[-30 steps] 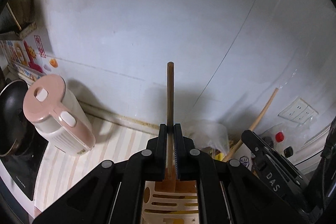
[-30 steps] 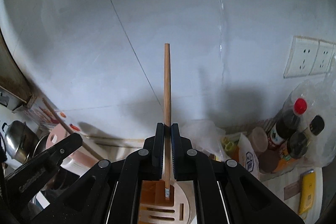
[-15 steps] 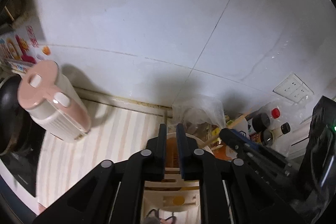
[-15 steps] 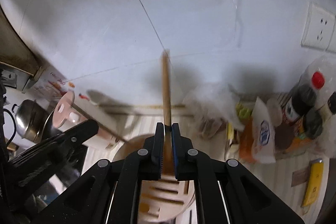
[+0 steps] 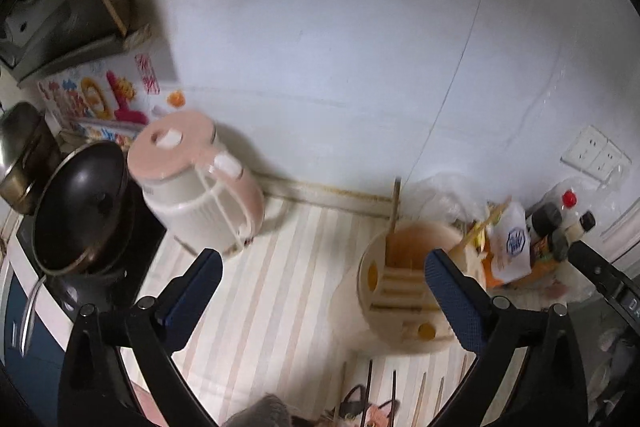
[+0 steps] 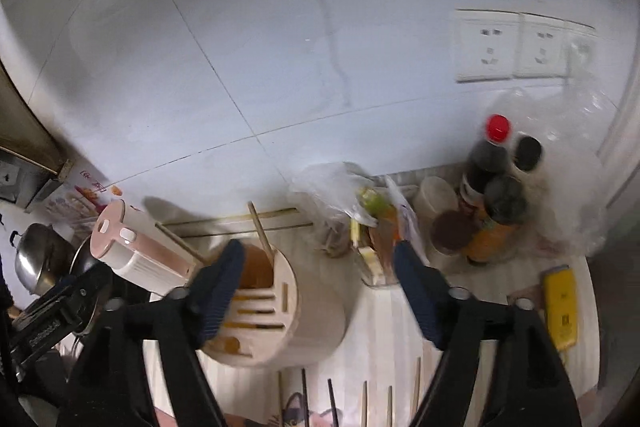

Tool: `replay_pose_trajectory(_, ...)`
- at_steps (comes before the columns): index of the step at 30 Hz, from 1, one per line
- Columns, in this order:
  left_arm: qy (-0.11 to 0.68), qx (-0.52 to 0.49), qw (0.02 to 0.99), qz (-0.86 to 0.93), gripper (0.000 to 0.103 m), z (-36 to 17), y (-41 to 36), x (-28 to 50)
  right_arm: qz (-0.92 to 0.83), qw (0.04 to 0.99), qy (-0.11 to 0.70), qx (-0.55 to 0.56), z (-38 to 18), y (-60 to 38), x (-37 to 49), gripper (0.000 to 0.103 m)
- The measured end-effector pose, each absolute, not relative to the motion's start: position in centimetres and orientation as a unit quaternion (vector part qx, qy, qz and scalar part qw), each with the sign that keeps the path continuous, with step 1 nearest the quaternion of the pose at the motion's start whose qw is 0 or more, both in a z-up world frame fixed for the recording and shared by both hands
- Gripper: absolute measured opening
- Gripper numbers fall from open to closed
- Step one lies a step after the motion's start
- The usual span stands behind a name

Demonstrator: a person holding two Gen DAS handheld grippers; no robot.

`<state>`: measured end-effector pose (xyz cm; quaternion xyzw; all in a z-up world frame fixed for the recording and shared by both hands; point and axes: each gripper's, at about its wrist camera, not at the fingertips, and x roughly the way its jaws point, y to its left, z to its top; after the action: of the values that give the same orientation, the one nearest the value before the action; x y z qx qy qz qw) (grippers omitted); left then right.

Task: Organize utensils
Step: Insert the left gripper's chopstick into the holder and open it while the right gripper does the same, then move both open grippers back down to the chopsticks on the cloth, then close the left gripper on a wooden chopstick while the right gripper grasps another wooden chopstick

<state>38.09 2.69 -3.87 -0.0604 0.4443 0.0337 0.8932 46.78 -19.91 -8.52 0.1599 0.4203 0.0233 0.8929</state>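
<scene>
Both hand-held gripper jaws opening, empty, above utensil holder (image 6: 280, 311).

Legible marking: white letter "D" on the black right gripper body (image 5: 612, 287), at 4 o'clock. Print on the colourful cardboard box (image 5: 92, 103) is unreadable.

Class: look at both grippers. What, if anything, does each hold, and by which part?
Nothing. The left gripper and right gripper are opening, jaws empty; both chopsticks stand in the holder.
</scene>
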Motion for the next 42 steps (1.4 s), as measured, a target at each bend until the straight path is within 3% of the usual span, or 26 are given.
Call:
replay_pose_trajectory(3, 0.460, -0.057, 0.886, 0.030, 0.103, -5.6, 2.5, 36.9, 0.005, 0.892, 0.426, 0.150, -9.6, -20.1, 44.9, 0.092)
replay_pose_trajectory(11, 0.545, -0.023, 0.837, 0.025, 0.103, -14.5, 0.8, 33.7, -0.007, 0.855, 0.501, 0.133, -16.4, -19.8, 41.3, 0.091)
replay_pose_trajectory(14, 0.577, -0.010, 0.816, 0.028, 0.103, -18.1, 0.0, 32.6, 0.003, 0.831, 0.540, 0.134, -19.9, -19.3, 40.1, 0.069)
replay_pose_trajectory(16, 0.600, -0.005, 0.800, 0.022, 0.103, -20.8, -0.7, 32.0, 0.012, 0.814, 0.564, 0.137, -22.0, -19.0, 39.6, 0.042)
replay_pose_trajectory(19, 0.629, -0.004, 0.777, 0.007, 0.100, -24.5, -1.6, 31.1, 0.027, 0.783, 0.604, 0.148, -25.9, -18.6, 38.9, 0.022)
replay_pose_trajectory(20, 0.639, -0.006, 0.769, 0.002, 0.097, -25.5, -1.9, 31.0, 0.031, 0.774, 0.614, 0.150, -26.9, -18.5, 38.8, 0.019)
replay_pose_trajectory(22, 0.666, -0.011, 0.746, -0.009, 0.076, -28.0, -2.5, 30.5, 0.039, 0.754, 0.638, 0.155, -29.3, -18.1, 38.4, 0.015)
replay_pose_trajectory(24, 0.685, -0.011, 0.729, -0.016, 0.065, -30.0, -3.0, 30.3, 0.042, 0.738, 0.657, 0.151, -31.1, -17.7, 38.2, 0.013)
replay_pose_trajectory(25, 0.689, -0.006, 0.725, -0.016, 0.052, -30.6, -3.2, 30.2, 0.041, 0.731, 0.665, 0.149, -32.0, -17.5, 38.1, 0.013)
replay_pose_trajectory(29, 0.683, 0.017, 0.730, -0.017, 0.035, -31.0, -4.0, 29.9, 0.034, 0.712, 0.687, 0.141, -34.5, -17.1, 37.8, 0.014)
replay_pose_trajectory(31, 0.679, 0.019, 0.734, -0.020, 0.017, -30.6, -4.2, 29.9, 0.030, 0.709, 0.693, 0.129, -35.4, -16.7, 37.5, 0.014)
replay_pose_trajectory(32, 0.676, 0.021, 0.736, -0.021, 0.013, -30.4, -4.3, 29.8, 0.031, 0.707, 0.696, 0.126, -35.7, -16.6, 37.4, 0.014)
replay_pose_trajectory(35, 0.671, 0.034, 0.740, -0.018, 0.005, -30.0, -4.7, 29.7, 0.025, 0.701, 0.704, 0.108, -36.5, -15.8, 37.2, 0.014)
replay_pose_trajectory(42, 0.667, 0.048, 0.743, -0.011, 0.005, -29.8, -5.3, 29.0, 0.001, 0.705, 0.709, 0.030, -36.8, -13.8, 36.2, 0.007)
